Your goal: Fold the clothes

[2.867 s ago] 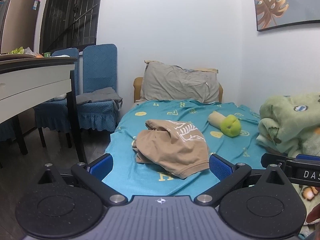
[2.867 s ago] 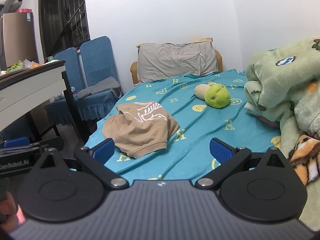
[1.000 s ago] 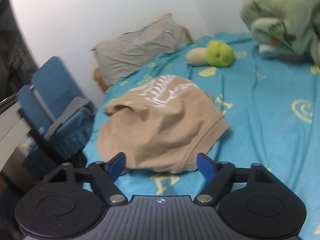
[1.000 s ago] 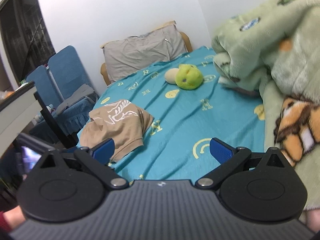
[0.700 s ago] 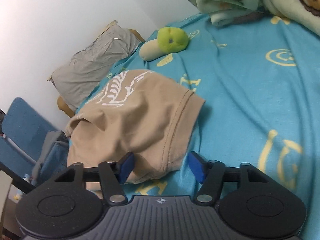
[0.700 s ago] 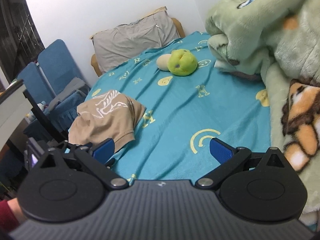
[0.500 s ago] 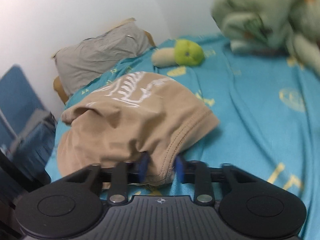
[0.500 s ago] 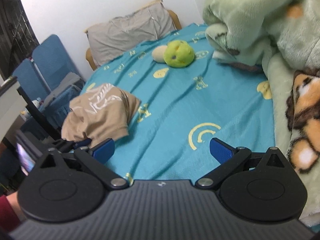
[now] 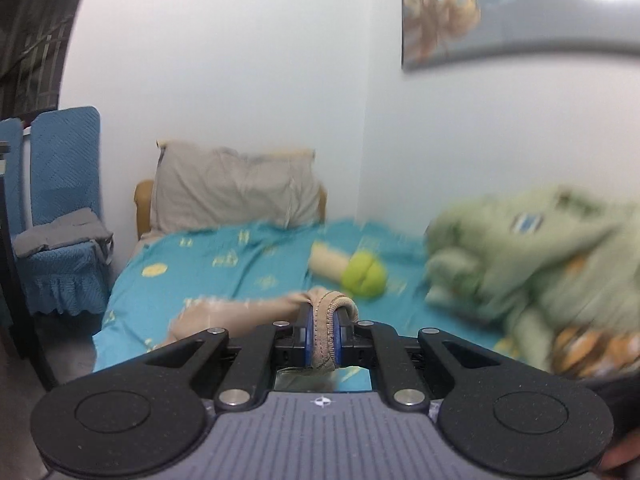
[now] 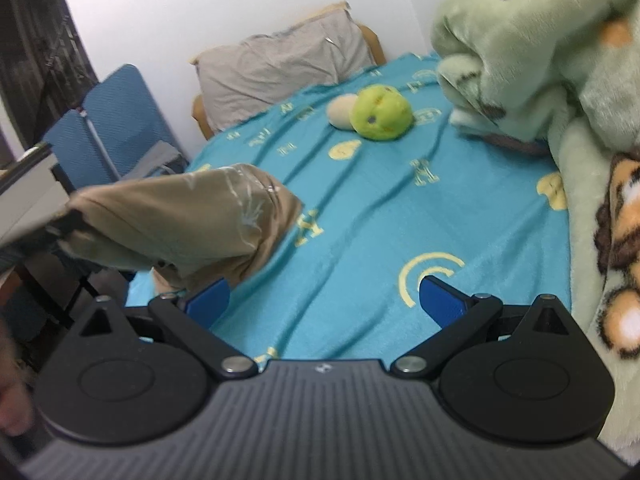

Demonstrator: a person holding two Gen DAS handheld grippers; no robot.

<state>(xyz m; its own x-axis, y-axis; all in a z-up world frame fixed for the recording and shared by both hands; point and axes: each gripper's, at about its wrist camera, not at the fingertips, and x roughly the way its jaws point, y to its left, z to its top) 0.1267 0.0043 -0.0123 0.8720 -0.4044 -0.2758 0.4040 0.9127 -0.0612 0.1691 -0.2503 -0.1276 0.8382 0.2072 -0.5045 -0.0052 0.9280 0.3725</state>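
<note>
**Tan shirt lifted by one edge, folding not yet begun**

On the near left part of the bed, the tan shirt is the one garment in play. Its stitched hem is pinched between the blue pads of the left gripper, whose fingers are pressed together on the cloth. In the right wrist view the garment hangs bunched and stretched from that held edge at the far left of the picture down to the teal bedsheet, where its lower end trails just beside the right gripper's left pad. A white print shows on the fabric; the rest of the shape is crumpled.

The right gripper holds nothing: its fingers are spread wide over bare sheet, just right of the shirt.

Judging by this, the task is at its start. The shirt has been picked up at one point only; no fold is visible, and it has not been spread flat. What seems left is a second hold by the free gripper, laying the shirt out, then the folds themselves.

Farther off lie a green plush toy mid-bed, a grey pillow at the head, a heaped green blanket on the right, and blue chairs beside the bed.
</note>
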